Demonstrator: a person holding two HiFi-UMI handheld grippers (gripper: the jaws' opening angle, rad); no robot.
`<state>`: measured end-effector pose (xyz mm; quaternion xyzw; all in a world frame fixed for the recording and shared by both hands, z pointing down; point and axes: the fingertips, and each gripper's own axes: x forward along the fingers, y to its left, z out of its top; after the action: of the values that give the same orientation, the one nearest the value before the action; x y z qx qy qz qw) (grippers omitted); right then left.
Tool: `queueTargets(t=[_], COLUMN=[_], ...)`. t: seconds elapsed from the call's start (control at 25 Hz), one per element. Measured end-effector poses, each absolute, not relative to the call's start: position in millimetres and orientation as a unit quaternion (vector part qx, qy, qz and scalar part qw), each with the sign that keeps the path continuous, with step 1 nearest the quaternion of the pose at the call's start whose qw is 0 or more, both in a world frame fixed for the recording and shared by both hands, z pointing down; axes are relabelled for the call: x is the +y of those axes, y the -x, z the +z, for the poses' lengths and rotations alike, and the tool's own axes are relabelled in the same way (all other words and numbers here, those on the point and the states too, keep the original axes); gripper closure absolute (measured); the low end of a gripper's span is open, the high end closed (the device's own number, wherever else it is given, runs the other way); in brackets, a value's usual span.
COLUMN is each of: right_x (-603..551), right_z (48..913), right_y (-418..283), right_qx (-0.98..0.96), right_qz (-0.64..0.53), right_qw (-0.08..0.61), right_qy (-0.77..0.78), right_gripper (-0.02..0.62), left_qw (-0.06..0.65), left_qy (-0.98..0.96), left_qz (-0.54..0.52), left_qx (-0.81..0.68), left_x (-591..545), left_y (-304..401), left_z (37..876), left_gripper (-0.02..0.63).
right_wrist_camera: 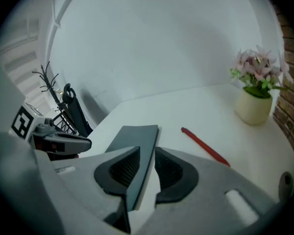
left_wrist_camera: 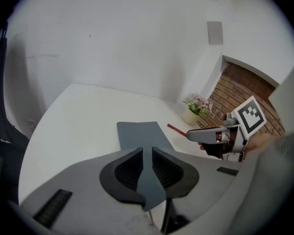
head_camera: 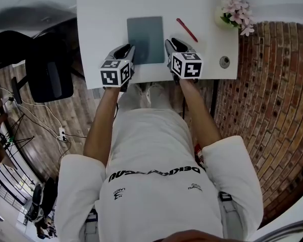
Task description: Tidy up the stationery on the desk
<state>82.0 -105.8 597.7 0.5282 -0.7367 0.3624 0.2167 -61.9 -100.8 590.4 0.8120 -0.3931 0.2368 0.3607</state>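
At about 9 o'clock from the middle of the white desk (head_camera: 101,24), beyond its left edge, a black chair (head_camera: 49,72) is standing, and it is playing no part.

At 7 o'clock from the grey notebook (head_camera: 145,39), your left gripper (left_wrist_camera: 147,154) is gripping the near left corner. A thin grey corner is passing between the two dark pads and both are pressing on it. I cannot tell whether it is the cover alone.

The notebook itself is sitting in the middle of the desk, with its long side pointing to 12 o'clock.

At 5 o'clock from it, your right gripper (right_wrist_camera: 147,153) is clamping the near right edge. Here the jaws are taking the dark cover and the pale pages together.

Further right, at 2 o'clock from the notebook, a red pen (head_camera: 187,29) is lying slanted, apart from it, and nothing is touching it. Beyond the pen, at the far right corner, a small flower pot (head_camera: 223,18) is standing.

I am judging that you are doing the pick-up of the notebook with both grippers, while the pen is waiting for its turn.

The next move is asking both hands to rise together, evenly, so that the notebook is not twisting or slipping from the thin left hold. It is also asking for a path that is staying away from the pen and the pot. Where the notebook belongs, the views are not showing.
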Motion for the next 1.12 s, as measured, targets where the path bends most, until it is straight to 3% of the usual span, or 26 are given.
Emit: queueTargets(t=[0.2,0.44,1.12], right_x=[-105.1,-114.7,-143.3], right_z=[590.7,586.6,633.0], right_y=[-98.7,-131.3,-164.8], right_qx=[-0.748,-0.748,-0.775], right_qz=[0.348,0.327,0.188], right_qw=[0.225,0.233,0.436], right_qy=[-0.519,-0.529,-0.417], right_gripper=[0.506,0.506,0.512], left_qw=[0.332,0.323,0.295], left_qy=[-0.822,-0.828,-0.847], left_qz=[0.221,0.195,0.164], left_qx=[-0.406,-0.415,-0.411], left_x=[-90.7,-86.8,-53.7], left_y=[48.3,40.8,38.7], left_z=[565.6,541.9,479.2], left_gripper=[0.595,0.607,0.607])
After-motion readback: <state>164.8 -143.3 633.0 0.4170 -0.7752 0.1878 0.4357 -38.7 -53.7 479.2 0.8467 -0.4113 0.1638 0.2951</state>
